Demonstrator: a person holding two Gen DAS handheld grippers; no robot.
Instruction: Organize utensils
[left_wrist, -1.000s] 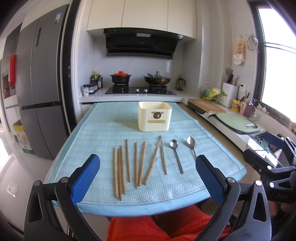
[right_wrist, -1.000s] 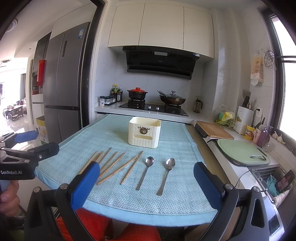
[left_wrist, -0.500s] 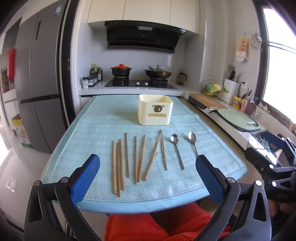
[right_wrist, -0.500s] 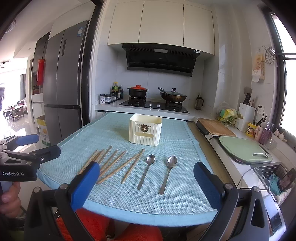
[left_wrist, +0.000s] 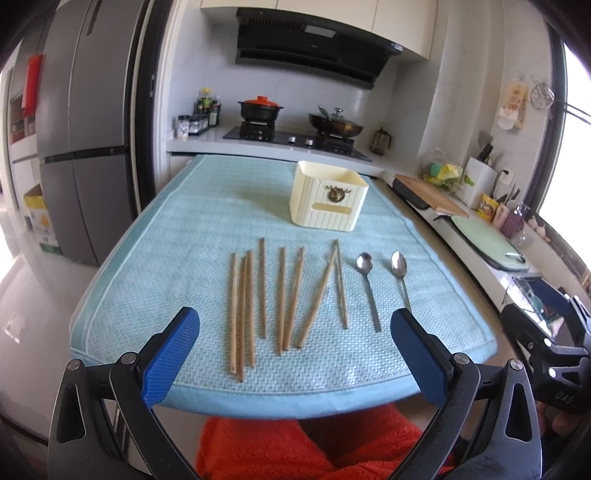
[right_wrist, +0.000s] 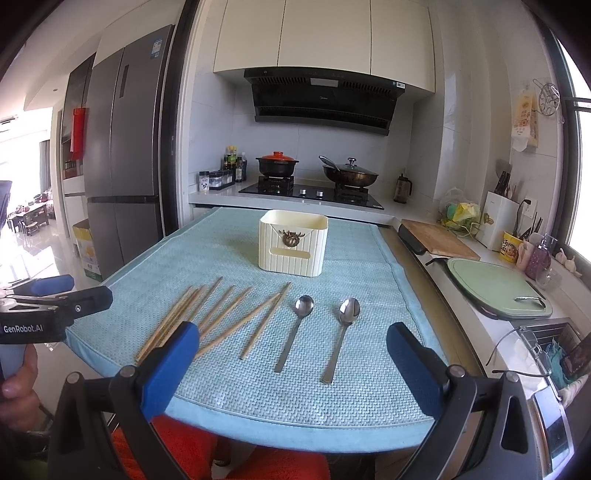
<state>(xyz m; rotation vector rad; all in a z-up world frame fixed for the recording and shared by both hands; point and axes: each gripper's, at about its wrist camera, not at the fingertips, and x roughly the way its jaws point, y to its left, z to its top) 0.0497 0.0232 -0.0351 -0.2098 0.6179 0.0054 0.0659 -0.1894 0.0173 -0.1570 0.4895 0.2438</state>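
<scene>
Several wooden chopsticks (left_wrist: 282, 299) lie side by side on a light blue mat (left_wrist: 184, 236), also in the right wrist view (right_wrist: 218, 317). Two metal spoons (left_wrist: 367, 288) (left_wrist: 400, 277) lie to their right, seen too in the right wrist view (right_wrist: 295, 332) (right_wrist: 341, 336). A cream utensil holder (left_wrist: 328, 201) (right_wrist: 293, 247) stands upright behind them. My left gripper (left_wrist: 295, 354) is open and empty above the mat's near edge, in front of the chopsticks. My right gripper (right_wrist: 293, 363) is open and empty, in front of the spoons.
A stove with a red-lidded pot (right_wrist: 277, 164) and a wok (right_wrist: 349, 175) stands behind the table. A counter on the right holds a wooden board (right_wrist: 439, 242) and a green board (right_wrist: 498, 288). A grey fridge (right_wrist: 122, 166) stands at left.
The left gripper has moved forward and tilted down toward the chopsticks. The right gripper has shifted slightly. Both stay open and nothing on the mat has moved.
</scene>
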